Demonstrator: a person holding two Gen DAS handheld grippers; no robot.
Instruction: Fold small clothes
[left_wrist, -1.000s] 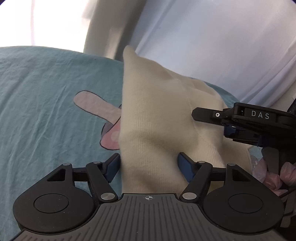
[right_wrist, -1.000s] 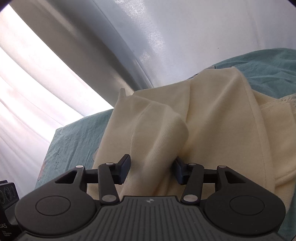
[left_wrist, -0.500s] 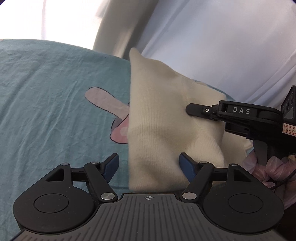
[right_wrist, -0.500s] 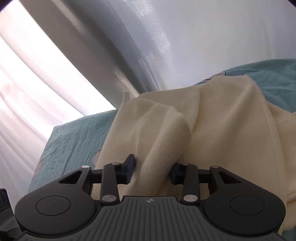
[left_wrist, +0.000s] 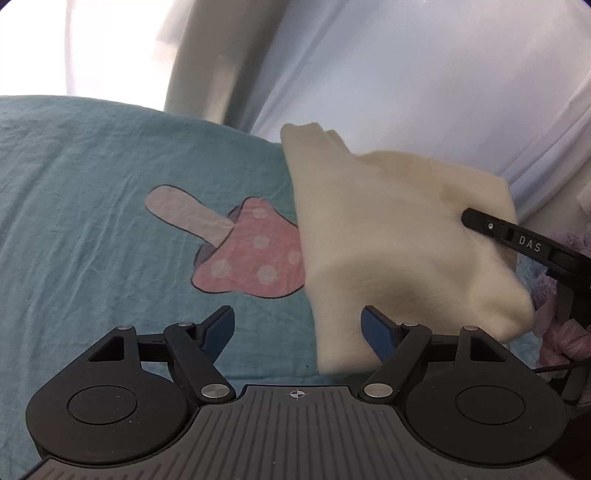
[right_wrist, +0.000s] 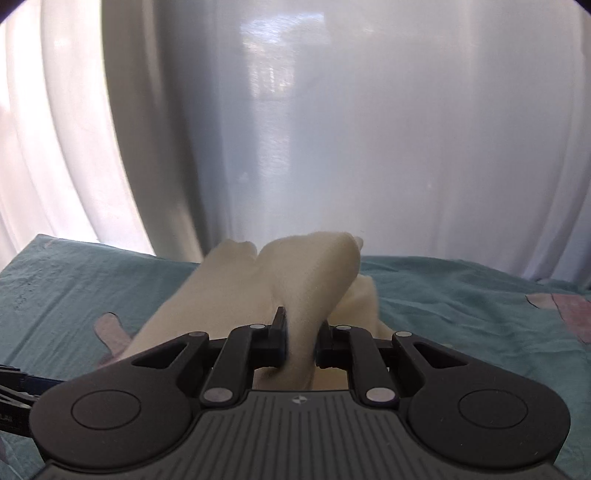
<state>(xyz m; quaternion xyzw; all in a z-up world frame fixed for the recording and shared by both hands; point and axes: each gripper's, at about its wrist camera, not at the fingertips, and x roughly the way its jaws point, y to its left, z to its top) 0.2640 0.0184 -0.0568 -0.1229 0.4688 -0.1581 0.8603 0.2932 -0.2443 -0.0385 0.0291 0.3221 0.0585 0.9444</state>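
A small cream knit garment (left_wrist: 388, 229) lies bunched on the teal bed sheet (left_wrist: 92, 221). My right gripper (right_wrist: 301, 321) has its jaws closing, the pads pinching a fold of the garment (right_wrist: 310, 266) and holding it raised off the sheet. One of its fingers (left_wrist: 491, 227) shows in the left wrist view, pressed into the cloth's right side. My left gripper (left_wrist: 297, 314) hovers low over the sheet, its jaws opening. Only the garment's lower edge reaches in beside the right blue pad, and neither pad presses on it.
A pink mushroom print (left_wrist: 251, 254) shows on the sheet left of the garment. White curtains (right_wrist: 332, 110) hang close behind the bed's far edge. A hand in a pink glove (left_wrist: 565, 336) holds the right gripper at the right border.
The right gripper's jaws went from wide to pinched on the garment's fold, then rolled and rose with it. The cloth slid right, out from between the left fingers, uncovering the mushroom print.
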